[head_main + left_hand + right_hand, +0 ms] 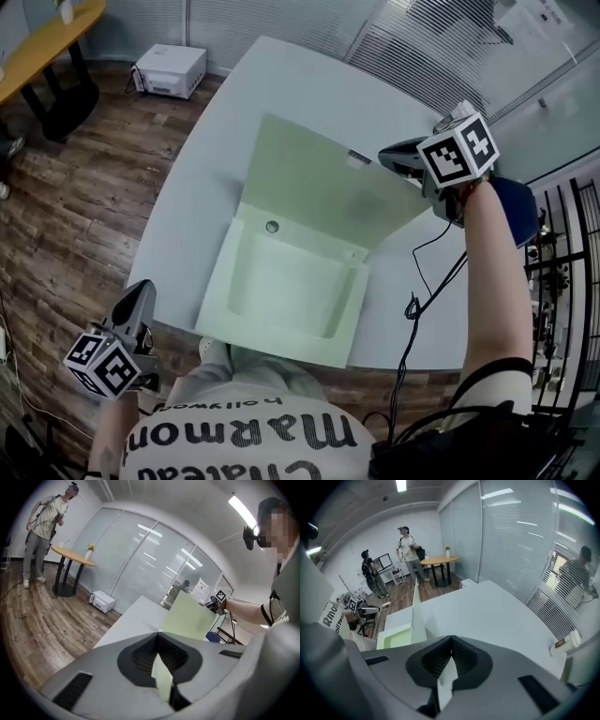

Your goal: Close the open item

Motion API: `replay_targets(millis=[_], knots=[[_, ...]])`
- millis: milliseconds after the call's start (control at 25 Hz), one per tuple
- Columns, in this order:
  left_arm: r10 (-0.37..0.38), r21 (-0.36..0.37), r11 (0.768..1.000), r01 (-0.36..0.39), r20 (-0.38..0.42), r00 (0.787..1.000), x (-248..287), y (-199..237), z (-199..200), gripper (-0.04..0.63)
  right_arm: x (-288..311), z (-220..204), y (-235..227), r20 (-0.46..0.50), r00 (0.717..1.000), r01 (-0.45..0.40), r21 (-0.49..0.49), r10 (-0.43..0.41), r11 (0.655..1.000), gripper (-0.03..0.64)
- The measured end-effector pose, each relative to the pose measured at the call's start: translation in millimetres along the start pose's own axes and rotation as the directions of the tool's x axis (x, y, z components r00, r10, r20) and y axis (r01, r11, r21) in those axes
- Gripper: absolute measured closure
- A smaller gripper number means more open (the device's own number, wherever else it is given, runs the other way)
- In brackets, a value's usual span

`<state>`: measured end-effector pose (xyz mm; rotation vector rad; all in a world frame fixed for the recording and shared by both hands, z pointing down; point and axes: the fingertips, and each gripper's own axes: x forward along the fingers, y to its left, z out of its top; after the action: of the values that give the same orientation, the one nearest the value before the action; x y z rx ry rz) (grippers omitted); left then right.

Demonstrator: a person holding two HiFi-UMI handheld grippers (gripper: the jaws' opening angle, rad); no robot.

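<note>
White tabletop (202, 178) carries the pale green box (291, 281), its lid (319, 187) raised and tilted. My right claw (384, 156), pressed together on nothing, sits just behind the lid's upper edge, placed, I judge, to push it down. My left claw (143, 289), also pressed together and empty, hangs off the near edge, idle. Whether my right tip touches the lid, I cannot tell.
</note>
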<state>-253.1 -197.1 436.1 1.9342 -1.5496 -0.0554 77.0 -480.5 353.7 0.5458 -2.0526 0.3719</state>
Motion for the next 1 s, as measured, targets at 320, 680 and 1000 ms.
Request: replay_targets(millis=[320, 680, 1000], knots=[[-0.14, 0.055, 0.988, 0.143, -0.054, 0.989, 0.2, -15.3, 7.9, 0.588, -28.1, -31.3, 86.7, -0.041, 0.999, 0.018, -0.072, -0.021, 0.997, 0.615], [-0.277, 0.081, 0.954, 0.287, -0.123, 0.953, 6.7, -40.2, 1.3, 0.588, -32.7, -65.2, 164.0, 0.005, 0.999, 0.039, -0.056, -0.039, 0.998, 0.615], [-0.335, 0.078, 0.933, 0.351, -0.17, 0.927, 5.5, -54.6, -10.7, 0.588, -30.9, -102.7, 213.8, 0.078, 0.997, 0.011, 0.053, -0.015, 0.999, 0.615]])
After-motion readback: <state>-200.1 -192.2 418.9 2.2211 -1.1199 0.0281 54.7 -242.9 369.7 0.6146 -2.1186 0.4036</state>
